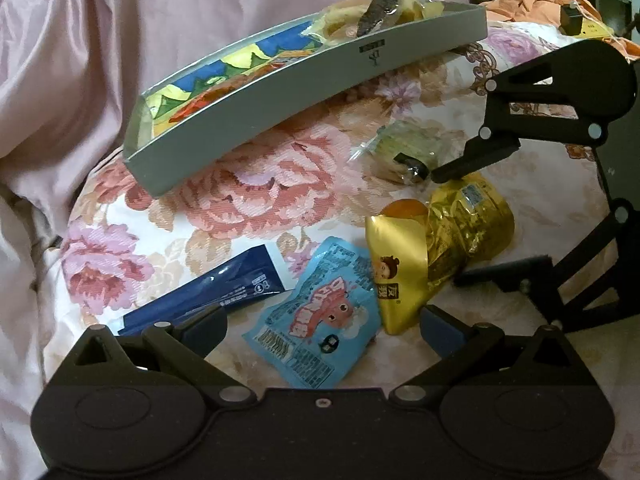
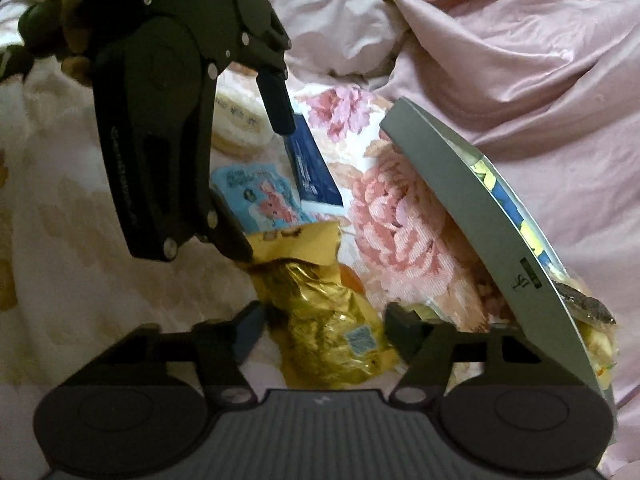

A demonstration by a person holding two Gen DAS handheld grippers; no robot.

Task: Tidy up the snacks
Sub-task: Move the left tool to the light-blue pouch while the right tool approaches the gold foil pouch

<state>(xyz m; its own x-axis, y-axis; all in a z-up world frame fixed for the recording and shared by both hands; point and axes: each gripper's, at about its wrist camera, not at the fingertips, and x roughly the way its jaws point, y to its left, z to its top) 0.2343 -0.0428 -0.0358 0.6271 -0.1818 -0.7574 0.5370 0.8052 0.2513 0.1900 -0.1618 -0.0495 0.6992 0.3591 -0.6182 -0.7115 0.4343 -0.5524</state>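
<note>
A grey tray [image 1: 280, 92] with several snacks in its far end lies tilted on a floral bedspread; it also shows in the right wrist view [image 2: 460, 184]. Below it lie a light blue packet [image 1: 320, 316], a dark blue packet [image 1: 208, 296], a gold foil bag [image 1: 440, 248] and a clear wrapped snack [image 1: 404, 148]. My left gripper [image 1: 324, 324] is open over the light blue packet. My right gripper [image 2: 324, 328] is open with the gold bag [image 2: 328, 320] between its fingers; it also shows in the left wrist view [image 1: 452, 228].
Pink bedding [image 1: 100, 40] is bunched behind the tray. Orange cloth [image 1: 532, 4] lies at the far right. A round pale packet [image 2: 240, 124] sits beyond the left gripper in the right wrist view.
</note>
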